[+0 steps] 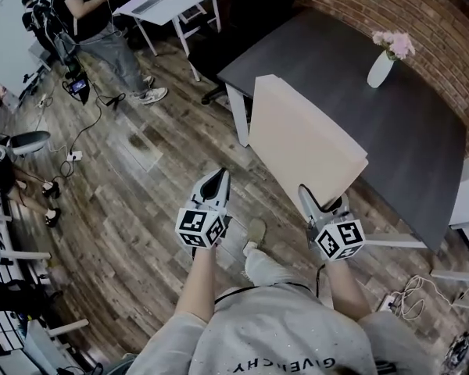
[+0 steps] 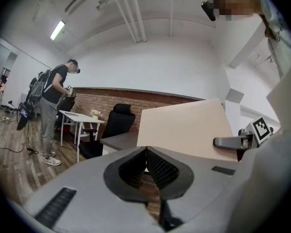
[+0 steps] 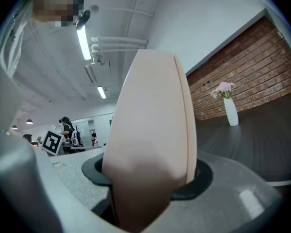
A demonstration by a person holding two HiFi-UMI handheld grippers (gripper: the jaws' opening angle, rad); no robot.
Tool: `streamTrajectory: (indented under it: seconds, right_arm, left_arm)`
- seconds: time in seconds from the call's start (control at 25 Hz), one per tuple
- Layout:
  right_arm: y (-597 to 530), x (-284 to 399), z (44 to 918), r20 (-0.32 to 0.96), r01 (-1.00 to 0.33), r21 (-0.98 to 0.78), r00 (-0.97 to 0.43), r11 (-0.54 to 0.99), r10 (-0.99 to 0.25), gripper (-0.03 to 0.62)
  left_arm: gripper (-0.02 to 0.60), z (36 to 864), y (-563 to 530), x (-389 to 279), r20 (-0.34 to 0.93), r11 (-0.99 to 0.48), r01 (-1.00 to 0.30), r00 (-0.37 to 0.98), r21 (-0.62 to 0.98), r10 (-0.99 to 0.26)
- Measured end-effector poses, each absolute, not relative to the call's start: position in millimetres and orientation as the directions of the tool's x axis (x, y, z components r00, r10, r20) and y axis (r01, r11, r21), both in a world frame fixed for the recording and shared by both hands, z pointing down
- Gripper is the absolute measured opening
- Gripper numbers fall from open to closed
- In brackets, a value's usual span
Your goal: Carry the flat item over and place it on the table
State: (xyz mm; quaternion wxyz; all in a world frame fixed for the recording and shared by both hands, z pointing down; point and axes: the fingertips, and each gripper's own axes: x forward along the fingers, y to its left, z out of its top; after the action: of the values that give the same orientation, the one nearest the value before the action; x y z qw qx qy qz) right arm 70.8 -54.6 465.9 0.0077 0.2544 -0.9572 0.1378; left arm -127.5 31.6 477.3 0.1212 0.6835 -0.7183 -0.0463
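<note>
Board, flat and beige, clamped in right hand-held gripper, tilted above near edge of tabletop. Left hand-held gripper clenched on nothing, over the floor

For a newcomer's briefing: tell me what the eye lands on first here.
A large beige board, clamped in the right tool, tilts over the near edge of the dark table. A white vase of pink flowers stands farther back on that table, near the brick wall. The left tool hangs shut and empty.
</note>
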Motion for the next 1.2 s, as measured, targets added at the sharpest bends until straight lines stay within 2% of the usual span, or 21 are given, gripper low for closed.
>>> streamTrajectory:
  seconds: [0.56, 1.2]
  right_arm:
    - [-124, -16, 479, 0.127, -0.530, -0.284, -0.847, 0.799, -0.517, 0.293]
    - [-182, -71, 479, 0.119, -0.576, -0.315, -0.812, 0.754, -0.571, 0.293]
  left_arm:
    - [-0.002, 483, -54, -210, 0.137, 0.000, -0.973, 0.032, 0.229, -0.990]
    - [-0.002, 485, -144, -263, 0.133, -0.089, -0.966, 0.124, 0.241, -0.983]
